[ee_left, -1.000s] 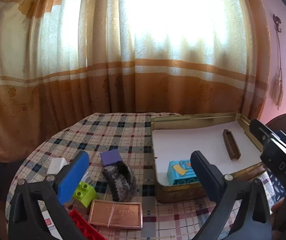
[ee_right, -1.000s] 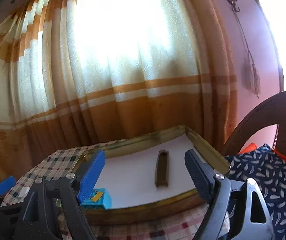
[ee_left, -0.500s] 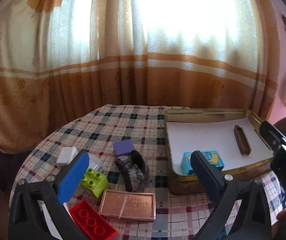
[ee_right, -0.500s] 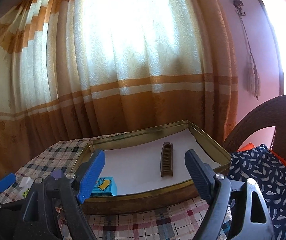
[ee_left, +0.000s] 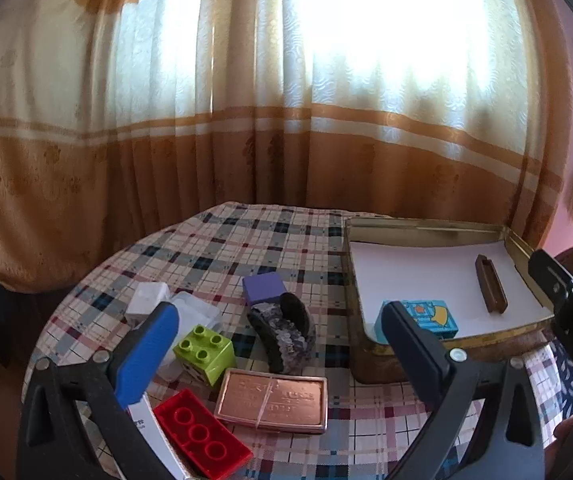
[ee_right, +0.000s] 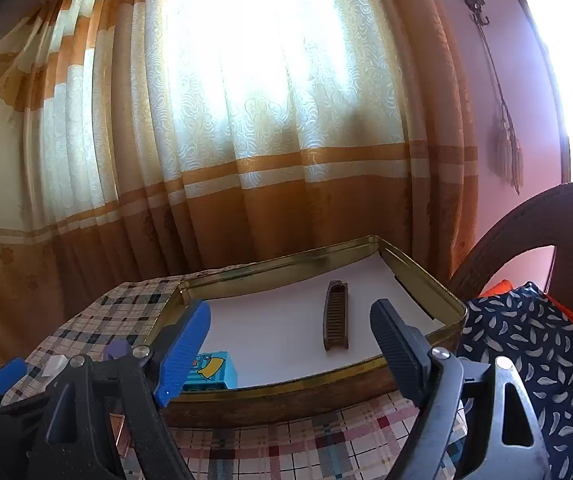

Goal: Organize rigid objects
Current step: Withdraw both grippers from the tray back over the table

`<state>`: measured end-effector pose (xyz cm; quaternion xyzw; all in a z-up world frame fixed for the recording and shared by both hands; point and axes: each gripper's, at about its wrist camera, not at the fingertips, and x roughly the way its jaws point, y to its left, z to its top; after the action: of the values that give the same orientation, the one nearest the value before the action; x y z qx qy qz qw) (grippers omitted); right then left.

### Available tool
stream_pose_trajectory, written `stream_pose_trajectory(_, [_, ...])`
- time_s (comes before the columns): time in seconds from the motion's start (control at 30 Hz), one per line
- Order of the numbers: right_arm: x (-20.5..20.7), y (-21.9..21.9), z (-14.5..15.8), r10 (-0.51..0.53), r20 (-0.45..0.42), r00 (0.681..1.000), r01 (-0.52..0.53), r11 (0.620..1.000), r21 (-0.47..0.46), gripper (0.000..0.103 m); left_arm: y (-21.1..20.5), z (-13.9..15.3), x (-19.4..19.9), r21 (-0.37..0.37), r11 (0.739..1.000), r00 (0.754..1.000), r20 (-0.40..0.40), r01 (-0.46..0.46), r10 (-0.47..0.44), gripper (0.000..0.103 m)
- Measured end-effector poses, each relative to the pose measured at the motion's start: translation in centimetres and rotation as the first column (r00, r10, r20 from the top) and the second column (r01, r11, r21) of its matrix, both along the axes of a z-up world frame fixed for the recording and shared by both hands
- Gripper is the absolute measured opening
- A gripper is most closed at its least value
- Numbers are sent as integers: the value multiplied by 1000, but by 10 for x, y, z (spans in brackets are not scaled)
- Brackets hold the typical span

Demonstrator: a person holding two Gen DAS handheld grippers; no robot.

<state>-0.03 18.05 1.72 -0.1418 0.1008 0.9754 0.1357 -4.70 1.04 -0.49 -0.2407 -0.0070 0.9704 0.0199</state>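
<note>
Both grippers, left (ee_left: 278, 328) and right (ee_right: 290, 332), gape empty near the tin (ee_left: 438, 228); comb (ee_right: 336, 314) and blue block (ee_left: 432, 316) lie inside.

Daylight blazed through the curtain (ee_left: 286, 80) at twelve o'clock, blown out white; the bench (ee_left: 246, 248) sat dimmer, sharp, while fisheye corners bent and went black.

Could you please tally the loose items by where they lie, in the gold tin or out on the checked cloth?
In the gold tin: 2 (blue picture block, brown comb).
On the checked cloth: 7 (green brick, red brick, purple cube, dark hair claw, copper plate, white block, clear box).
Total: 9.
</note>
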Motion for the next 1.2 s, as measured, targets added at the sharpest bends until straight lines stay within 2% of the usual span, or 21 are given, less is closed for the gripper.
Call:
stream_pose_trajectory(0.83, [11,-10,0,57,-8,998,-58,996,-68,84,-3,3,10,-59,998,1000,-21,-2,0,103])
stream_pose_trajectory(0.97, [11,-18,2,72,-13,997,-73,997,-38,84,-4,3,11,-63,998,1000,-24,1,-2,103])
stream_pose_trajectory(1.2, [10,-21,2,83,-8,997,-83,996,-42,84,-8,4,12,-56,998,1000,-25,1,-2,103])
